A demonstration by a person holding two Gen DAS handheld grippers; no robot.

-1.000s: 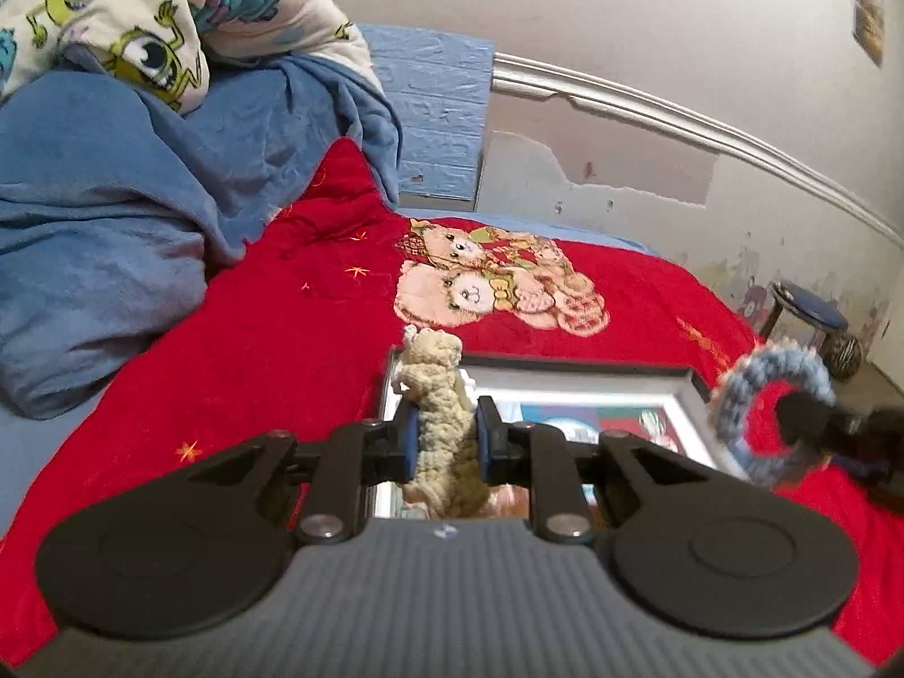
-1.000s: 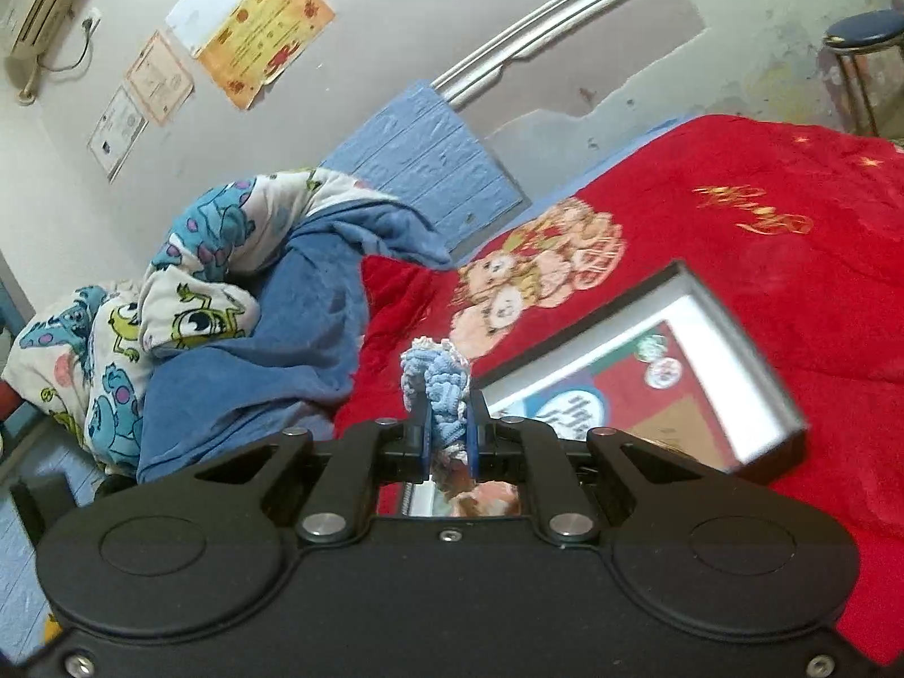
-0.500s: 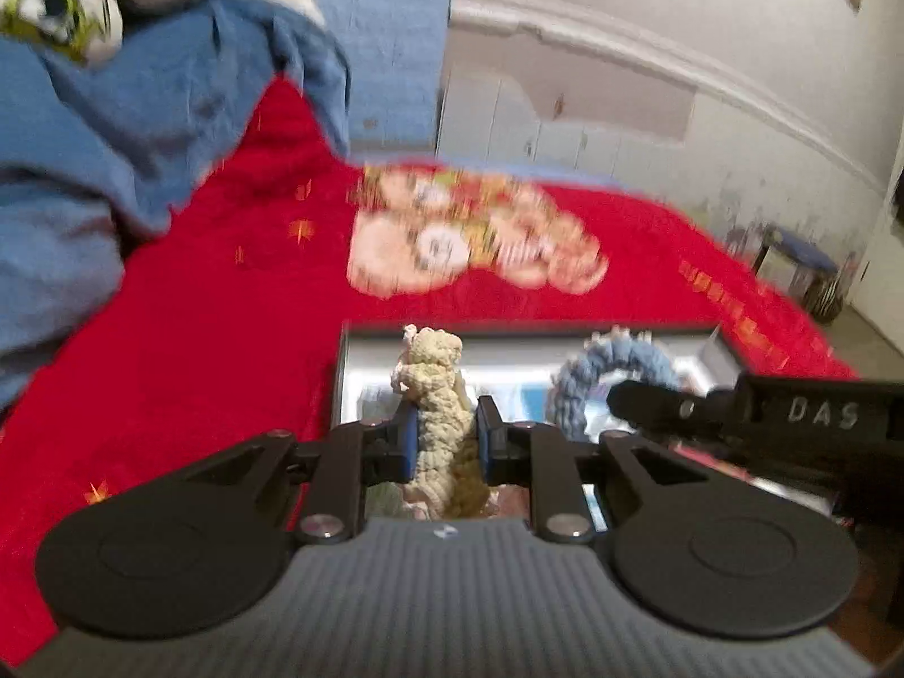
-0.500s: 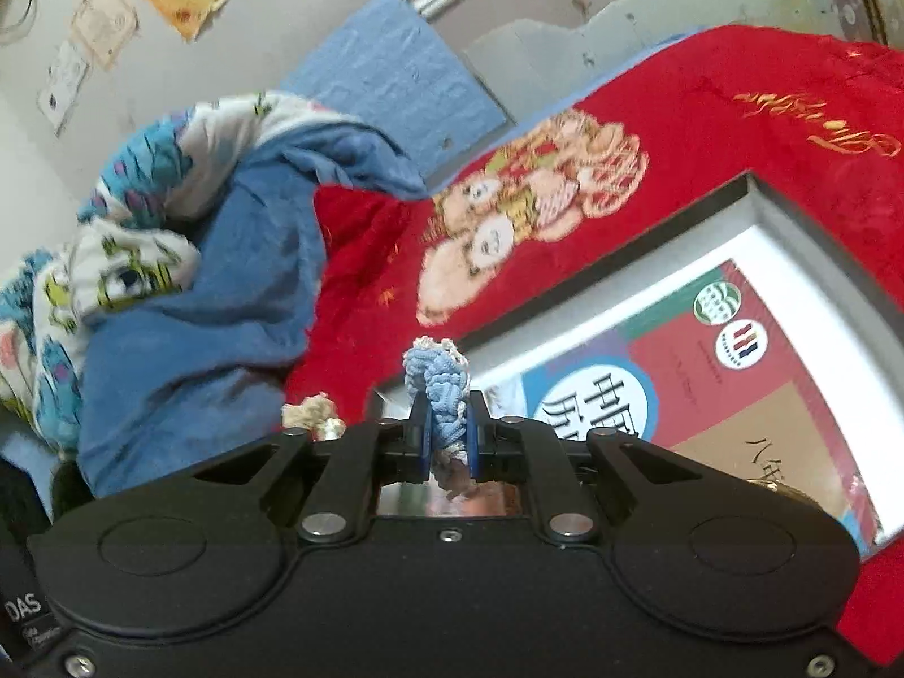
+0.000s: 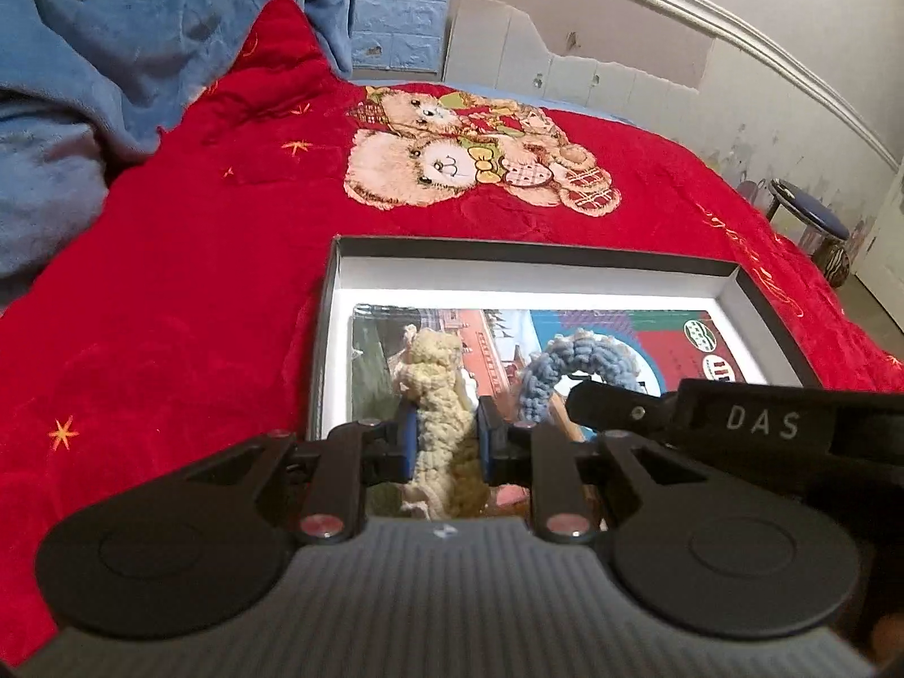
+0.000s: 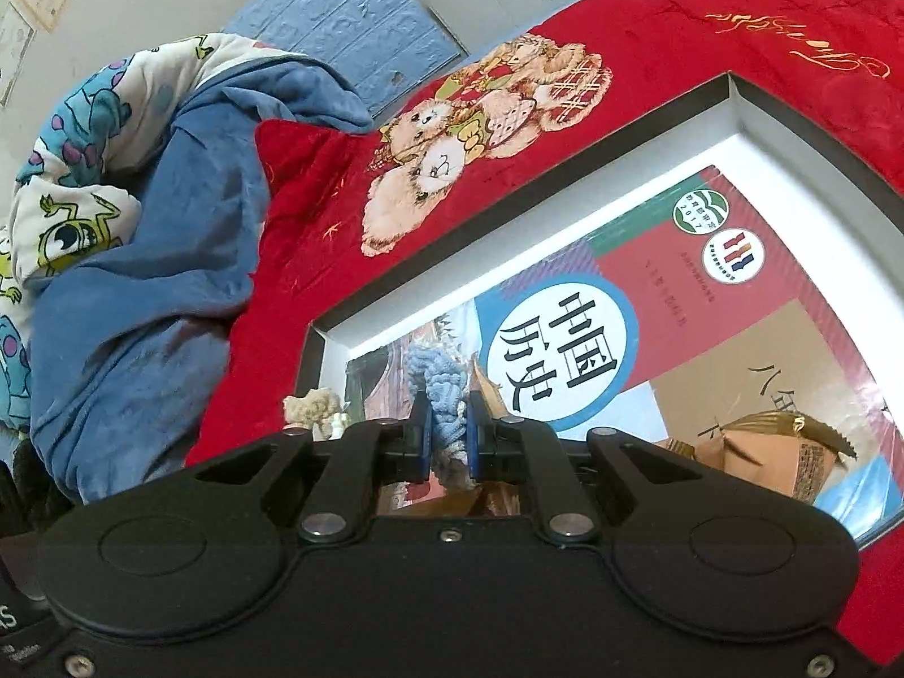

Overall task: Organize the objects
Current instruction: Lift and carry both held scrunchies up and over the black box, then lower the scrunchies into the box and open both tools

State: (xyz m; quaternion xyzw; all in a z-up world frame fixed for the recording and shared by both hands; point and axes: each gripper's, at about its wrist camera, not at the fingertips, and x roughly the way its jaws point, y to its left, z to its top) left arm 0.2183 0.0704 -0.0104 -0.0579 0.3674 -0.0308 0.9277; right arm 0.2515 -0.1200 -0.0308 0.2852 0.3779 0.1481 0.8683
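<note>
1. Crumpled blue fleece blanket (image 5: 73, 90), far left on the bed, with a cartoon-monster print quilt (image 6: 73, 181) bunched behind it.

2. Red plush bedspread with an embroidered teddy-bear motif (image 5: 169, 294), covering the bed; it carries the box.

3. My left gripper (image 5: 446, 443): clenched on a cream crocheted yarn ring (image 5: 438, 395), held upright between the blue pads and poised over the left part of the box. From the right wrist view only a tuft of this ring (image 6: 313, 407) shows, at the left of my right gripper.

4. Shallow open cardboard box, dark outside and white inside (image 5: 531, 277), lying flat on the bedspread. Inside lies a glossy textbook with a red, blue and tan cover and Chinese characters (image 6: 650, 305), flat on the box floor.

5. My right gripper (image 6: 449, 440): clenched on a blue crocheted yarn ring (image 6: 440, 390), held over the book. In the left wrist view this ring (image 5: 570, 353) stands as an arch just beside the cream one, apart from it; I cannot tell whether either ring touches the book.

6. Round blue-topped stool (image 5: 811, 214), far right, on the floor beyond the bed.
</note>
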